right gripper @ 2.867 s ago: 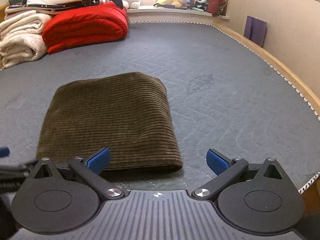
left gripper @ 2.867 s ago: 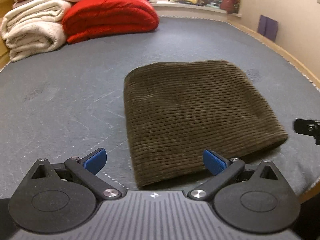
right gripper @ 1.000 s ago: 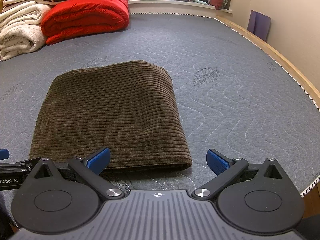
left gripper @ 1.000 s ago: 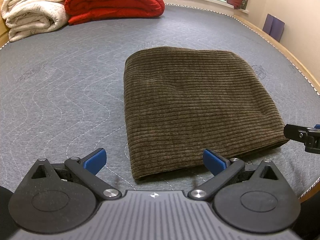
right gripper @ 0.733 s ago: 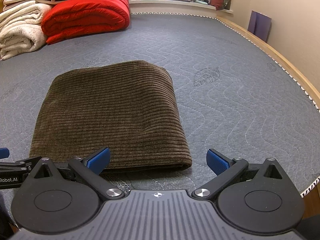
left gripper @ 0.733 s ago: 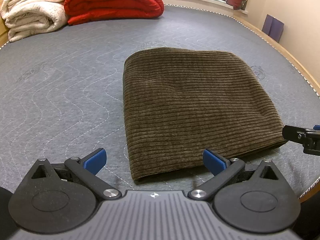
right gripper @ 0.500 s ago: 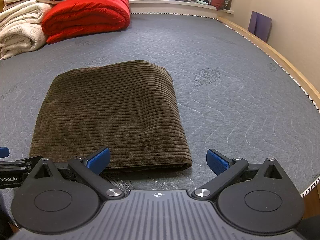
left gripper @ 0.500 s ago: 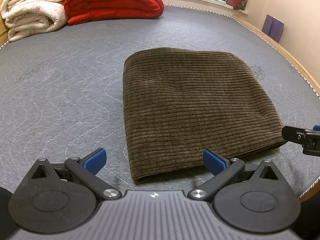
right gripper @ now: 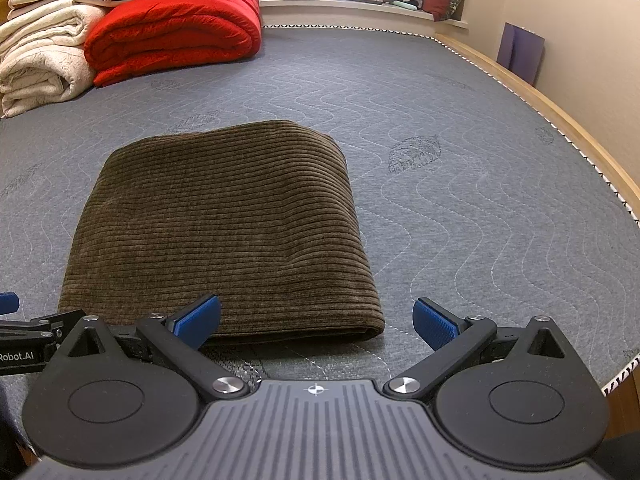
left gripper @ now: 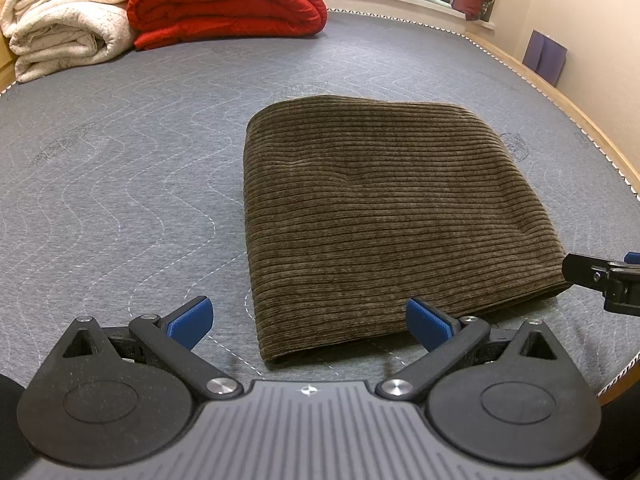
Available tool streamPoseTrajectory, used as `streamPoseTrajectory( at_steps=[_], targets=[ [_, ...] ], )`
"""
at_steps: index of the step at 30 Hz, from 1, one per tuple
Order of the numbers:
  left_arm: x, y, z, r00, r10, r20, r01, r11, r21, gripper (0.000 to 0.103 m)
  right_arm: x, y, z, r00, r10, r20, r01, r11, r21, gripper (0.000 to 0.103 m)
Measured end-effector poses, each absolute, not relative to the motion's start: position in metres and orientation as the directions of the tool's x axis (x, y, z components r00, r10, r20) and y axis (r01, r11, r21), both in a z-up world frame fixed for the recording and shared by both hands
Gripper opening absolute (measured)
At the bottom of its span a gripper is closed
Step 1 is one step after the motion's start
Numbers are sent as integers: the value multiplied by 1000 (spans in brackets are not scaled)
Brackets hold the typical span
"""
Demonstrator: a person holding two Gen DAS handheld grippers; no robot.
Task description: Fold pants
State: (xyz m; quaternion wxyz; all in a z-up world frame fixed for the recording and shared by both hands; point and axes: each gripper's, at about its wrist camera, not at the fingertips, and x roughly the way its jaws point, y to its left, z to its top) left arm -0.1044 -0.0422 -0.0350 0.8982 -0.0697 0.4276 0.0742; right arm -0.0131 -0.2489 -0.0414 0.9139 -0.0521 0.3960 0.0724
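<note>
Corduroy pants [left gripper: 384,216] lie folded near the mattress [left gripper: 120,160] front edge; left gripper [left gripper: 308,320] and right gripper [right gripper: 316,318] gape empty: withdraw without snagging.

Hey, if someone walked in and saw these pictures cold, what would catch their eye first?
Probably the folded brown corduroy pants, lying flat in a neat rectangle on the grey quilted mattress, just ahead of both open grippers. Next, the bright red folded comforter at the far end, beside rolled cream blankets.

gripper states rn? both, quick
Left gripper: open, empty, just short of the folded pants.
Right gripper: open, empty, at the pants' near edge.
</note>
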Motion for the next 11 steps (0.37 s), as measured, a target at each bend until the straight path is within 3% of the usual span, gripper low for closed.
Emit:
streamPoseTrajectory(
  at_steps=[11],
  targets=[
    [-106,-42,-36,634,63,-771,-172,983,-62,103,-11,-252,-43,674,102,-732,-194,980,-42,102]
  ],
)
